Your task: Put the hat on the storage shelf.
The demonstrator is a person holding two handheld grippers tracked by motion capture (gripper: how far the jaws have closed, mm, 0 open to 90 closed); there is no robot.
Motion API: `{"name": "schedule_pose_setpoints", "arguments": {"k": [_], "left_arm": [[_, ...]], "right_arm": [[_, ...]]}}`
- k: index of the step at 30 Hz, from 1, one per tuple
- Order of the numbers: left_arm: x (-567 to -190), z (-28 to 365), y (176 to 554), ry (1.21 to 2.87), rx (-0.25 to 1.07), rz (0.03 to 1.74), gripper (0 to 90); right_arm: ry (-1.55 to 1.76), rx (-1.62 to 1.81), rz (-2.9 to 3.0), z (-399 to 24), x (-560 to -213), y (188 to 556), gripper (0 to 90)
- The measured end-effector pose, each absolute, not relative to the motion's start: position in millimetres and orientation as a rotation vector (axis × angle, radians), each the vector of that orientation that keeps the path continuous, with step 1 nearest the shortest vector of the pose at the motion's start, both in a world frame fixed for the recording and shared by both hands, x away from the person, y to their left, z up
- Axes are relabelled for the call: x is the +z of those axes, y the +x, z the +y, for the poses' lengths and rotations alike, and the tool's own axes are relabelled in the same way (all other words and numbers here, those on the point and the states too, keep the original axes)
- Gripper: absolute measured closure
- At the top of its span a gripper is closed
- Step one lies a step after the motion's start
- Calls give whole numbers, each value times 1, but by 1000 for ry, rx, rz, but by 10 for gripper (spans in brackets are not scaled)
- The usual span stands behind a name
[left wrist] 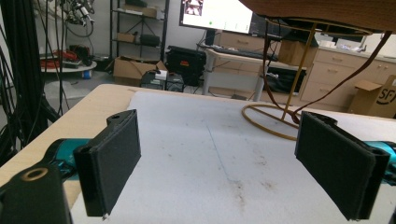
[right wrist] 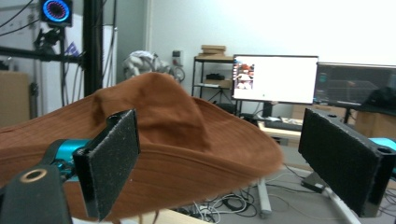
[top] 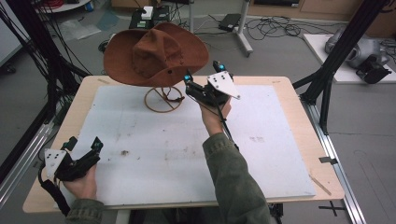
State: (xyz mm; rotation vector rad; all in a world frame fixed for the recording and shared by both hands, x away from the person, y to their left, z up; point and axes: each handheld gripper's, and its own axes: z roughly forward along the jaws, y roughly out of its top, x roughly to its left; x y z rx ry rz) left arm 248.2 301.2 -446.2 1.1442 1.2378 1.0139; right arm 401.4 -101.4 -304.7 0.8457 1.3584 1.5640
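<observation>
Only legible txt: "SF" on cardboard box (left wrist: 379,98) beyond hat (left wrist: 327,11).

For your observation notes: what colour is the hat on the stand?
Rusty brown hat; clearest in the high view.

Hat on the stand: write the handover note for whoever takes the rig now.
Right gripper: open, empty, raised beside the brim of the brown hat.
Left gripper: open, empty, low over the near left corner of the table.
Hat: sits on the gold wire stand at the far side of the white mat.
Done: hat is on the stand, no jaw touching it.
Left: probably only straightening, if needed.
</observation>
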Motion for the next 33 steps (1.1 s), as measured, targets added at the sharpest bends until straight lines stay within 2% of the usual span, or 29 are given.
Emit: {"name": "schedule_pose_setpoints", "arguments": {"k": [20, 33], "left_arm": [[-447, 300, 247, 1144, 1006, 1242, 145], [-447, 298, 247, 1156, 1008, 1233, 145]], "right_arm": [[945, 1504, 1302, -179, -352, 354, 120], [1012, 1438, 1261, -213, -377, 332, 120]]}}
